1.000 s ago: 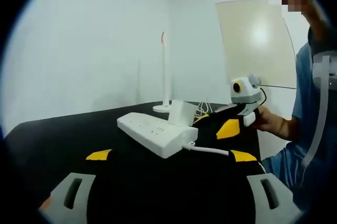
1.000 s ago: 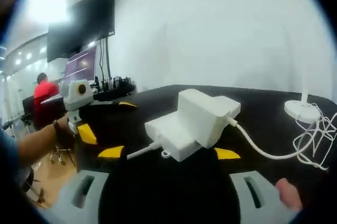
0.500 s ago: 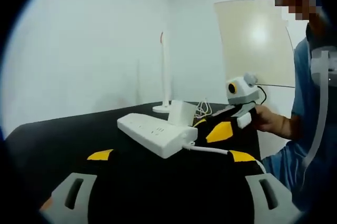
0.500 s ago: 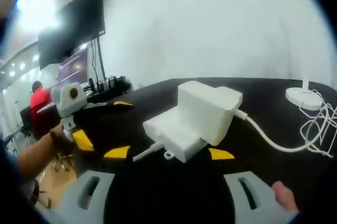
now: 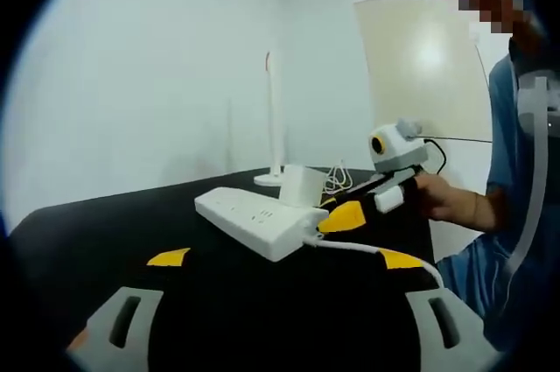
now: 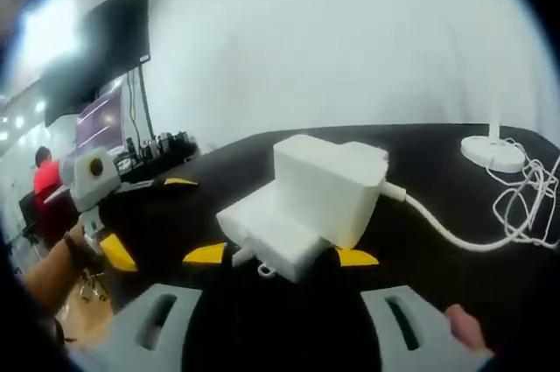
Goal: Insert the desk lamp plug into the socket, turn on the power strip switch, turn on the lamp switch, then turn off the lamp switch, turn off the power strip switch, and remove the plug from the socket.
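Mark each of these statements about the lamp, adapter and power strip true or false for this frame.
1. The white adapter sits plugged into the power strip. True.
2. The right tool is shut on the adapter. False: its jaws stand open, short of it.
3. The lamp base stands on the black table. True.
4. The power strip is black. False: it is white.
5. The left tool is open, holding nothing. True.
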Demonstrator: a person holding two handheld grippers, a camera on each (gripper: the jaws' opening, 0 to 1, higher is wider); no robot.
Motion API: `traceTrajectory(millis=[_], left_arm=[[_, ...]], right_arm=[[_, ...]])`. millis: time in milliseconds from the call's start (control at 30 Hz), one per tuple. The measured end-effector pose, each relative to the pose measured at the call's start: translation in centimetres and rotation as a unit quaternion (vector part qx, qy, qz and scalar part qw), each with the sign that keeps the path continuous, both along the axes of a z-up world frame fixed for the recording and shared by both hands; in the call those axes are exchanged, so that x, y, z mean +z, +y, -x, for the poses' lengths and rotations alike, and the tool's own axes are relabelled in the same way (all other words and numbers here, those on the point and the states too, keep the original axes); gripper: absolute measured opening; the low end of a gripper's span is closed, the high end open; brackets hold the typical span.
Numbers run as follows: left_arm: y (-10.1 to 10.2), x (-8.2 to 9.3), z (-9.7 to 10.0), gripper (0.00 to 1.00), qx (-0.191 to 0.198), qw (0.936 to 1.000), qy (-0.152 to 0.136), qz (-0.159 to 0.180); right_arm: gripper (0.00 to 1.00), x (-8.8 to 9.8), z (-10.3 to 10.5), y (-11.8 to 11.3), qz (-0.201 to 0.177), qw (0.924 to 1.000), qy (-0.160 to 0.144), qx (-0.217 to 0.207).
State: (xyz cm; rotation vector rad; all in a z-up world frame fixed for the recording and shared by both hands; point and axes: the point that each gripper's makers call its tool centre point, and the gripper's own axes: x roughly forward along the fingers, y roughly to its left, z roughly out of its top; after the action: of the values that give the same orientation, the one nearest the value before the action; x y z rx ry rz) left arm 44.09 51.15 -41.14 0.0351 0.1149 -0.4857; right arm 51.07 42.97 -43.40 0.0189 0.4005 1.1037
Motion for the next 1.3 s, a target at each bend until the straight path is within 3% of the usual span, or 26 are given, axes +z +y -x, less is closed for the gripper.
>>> traceTrajectory(millis=[300, 1000, 1300], left_arm=[[0.04, -0.19, -0.09, 0.78, 0.0, 1.0, 0.003, -0.003], [0.23, -0.24, 0.04, 0.76, 0.004, 0.9999, 0.008, -0.007], [0.25, -0.39, 0.07, 0.75, 0.006, 0.9999, 0.011, -0.01]], right_arm=[[0.44, 0.0, -0.64, 0.19, -0.011, 0.9996, 0.012, -0.023], [0.35, -0.17, -0.7, -0.17, -0.014, 0.9991, 0.034, -0.022], [0.35, -0.49, -0.48, -0.17, 0.0, 0.9999, 0.01, -0.003]])
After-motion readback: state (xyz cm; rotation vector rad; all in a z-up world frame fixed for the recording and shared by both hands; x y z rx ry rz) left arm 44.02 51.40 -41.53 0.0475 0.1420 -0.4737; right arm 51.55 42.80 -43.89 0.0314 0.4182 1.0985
